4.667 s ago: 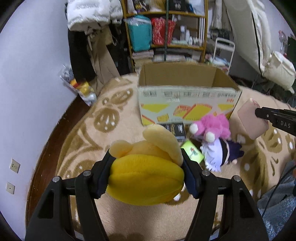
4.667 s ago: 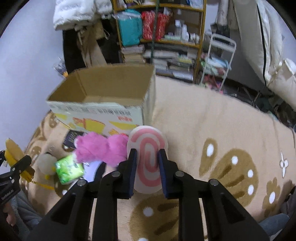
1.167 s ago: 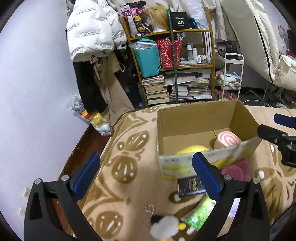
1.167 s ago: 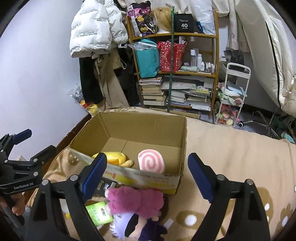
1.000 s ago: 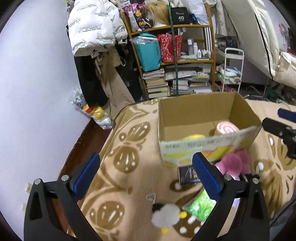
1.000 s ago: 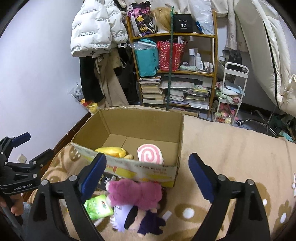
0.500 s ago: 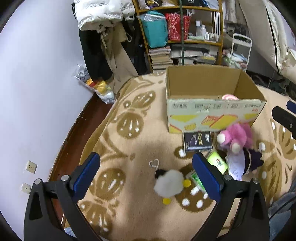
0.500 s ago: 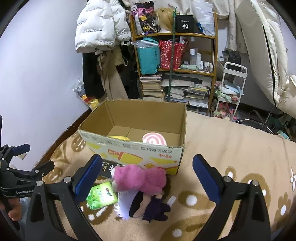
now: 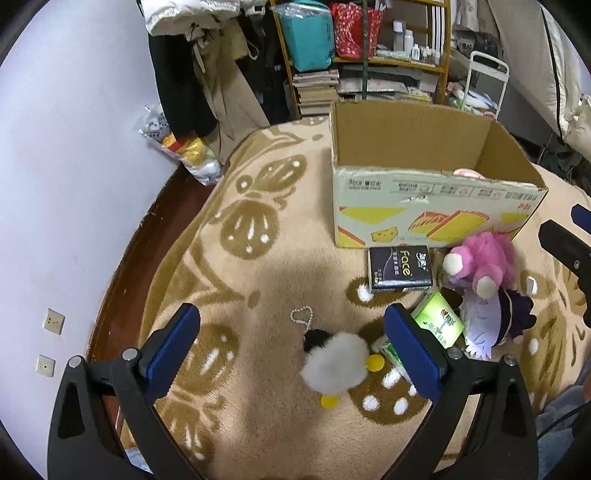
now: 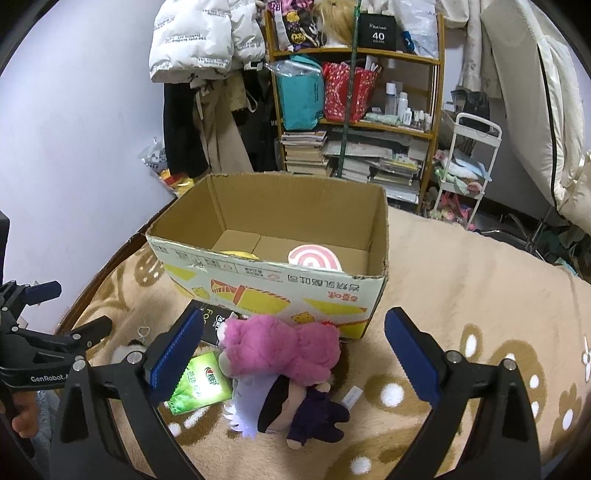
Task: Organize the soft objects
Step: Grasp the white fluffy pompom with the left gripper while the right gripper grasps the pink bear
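Both grippers hang above the patterned rug point(image 9: 258, 266) with their blue-padded fingers spread wide apart and nothing between them. The left gripper point(image 9: 291, 354) is over a white fluffy chick toy point(image 9: 334, 365) with yellow feet; a small bead chain point(image 9: 301, 317) lies on the rug just beyond it. The right gripper point(image 10: 293, 354) hovers over a pink plush point(image 10: 280, 349) that lies on top of a doll with white and dark purple clothes point(image 10: 295, 410).

The cardboard box point(image 10: 280, 284) stands open on the rug at twelve o'clock from both grippers, printing upside down on its near wall. Inside it, in the right wrist view, a pink-and-white swirl cushion point(image 10: 314, 260) stands against the near wall, and the top of a yellow plush point(image 10: 238, 254) shows at nine o'clock from it.

In front of the box, on the rug, a black tissue pack point(image 9: 399, 267) lies flat, touching or nearly touching the box's near wall. At four o'clock from that pack lies a green tissue pack point(image 9: 439, 321), just beside the doll and partly behind the left gripper's right finger. The pink plush sits at three o'clock from the black pack, close to the box's near corner.

Behind the box, a wooden shelf point(image 10: 369, 122) holds books, a teal bag and a red bag. A white puffy jacket point(image 10: 195, 33) hangs at eleven o'clock above dark coats. At nine o'clock in the right wrist view, a person's fingers grip the left gripper's handle.
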